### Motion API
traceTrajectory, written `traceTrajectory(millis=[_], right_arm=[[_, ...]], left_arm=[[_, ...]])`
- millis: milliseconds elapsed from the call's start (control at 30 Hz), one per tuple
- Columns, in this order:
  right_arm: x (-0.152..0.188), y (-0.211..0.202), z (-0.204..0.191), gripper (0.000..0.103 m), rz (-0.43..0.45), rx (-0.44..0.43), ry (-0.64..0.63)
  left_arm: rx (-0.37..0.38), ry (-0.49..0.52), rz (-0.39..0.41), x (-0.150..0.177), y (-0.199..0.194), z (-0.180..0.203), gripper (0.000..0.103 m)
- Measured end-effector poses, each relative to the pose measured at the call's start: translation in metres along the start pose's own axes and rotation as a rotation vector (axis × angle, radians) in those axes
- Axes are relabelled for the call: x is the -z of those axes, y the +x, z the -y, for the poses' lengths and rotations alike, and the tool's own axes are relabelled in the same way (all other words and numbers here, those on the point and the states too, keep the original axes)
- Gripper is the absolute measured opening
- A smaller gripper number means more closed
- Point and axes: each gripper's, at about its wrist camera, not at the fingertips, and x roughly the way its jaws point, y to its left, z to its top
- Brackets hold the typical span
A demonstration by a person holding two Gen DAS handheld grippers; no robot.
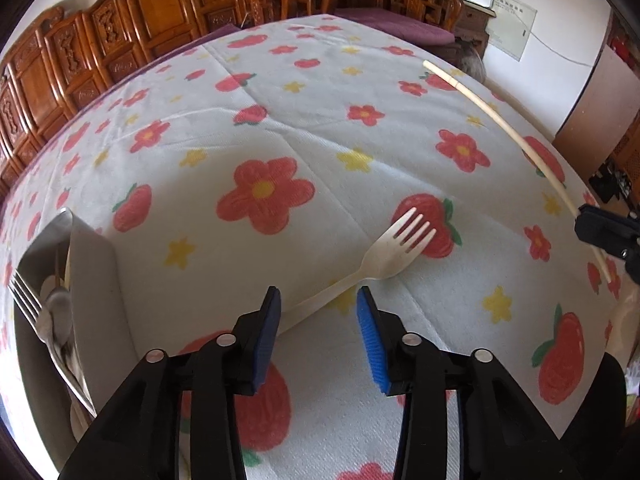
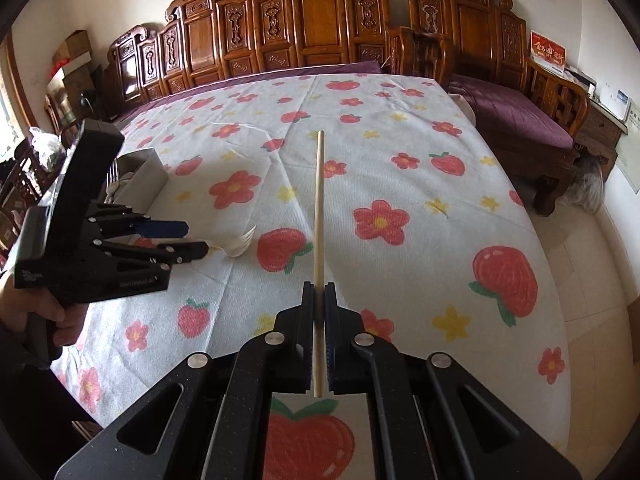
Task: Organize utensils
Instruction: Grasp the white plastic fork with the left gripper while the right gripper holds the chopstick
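Hovering over the table (image 1: 280, 92), the left claw (image 1: 318, 294) stands partly spread with the pale fork's (image 1: 384, 252) handle lying between its pads, untouched; the utensil box (image 1: 96, 280) sits just to its left. The right claw (image 2: 319, 292) pinches 1 chopstick (image 2: 319, 208), pointing away beyond its tips

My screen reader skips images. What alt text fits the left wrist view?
Open left gripper poised over the handle of a pale fork lying on a flower-and-strawberry tablecloth. A utensil box sits at left; at right, the right gripper holds a chopstick.
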Motion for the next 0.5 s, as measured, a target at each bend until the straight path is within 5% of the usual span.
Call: traceTrajectory(millis=[200,300,367,500], right_arm=[[-0.003,-0.005,0.005,0.006,0.013,-0.011,0.017],[-0.003,-0.007,0.005,0.006,0.016,-0.016,0.023],[-0.003,-0.008,0.003,0.006,0.017,-0.019,0.017],[-0.004,-0.009,-0.002,0.006,0.017,-0.023,0.002]], left_arm=[[0.009,0.006,-0.046,-0.001,0.006,0.006,0.039],[0.025,-0.006,-0.07,-0.002,0.005,0.007,0.029],[0.028,-0.004,-0.085,-0.001,0.004,0.009,0.013],[0.017,0.02,-0.099,0.004,0.001,0.017,0.006]])
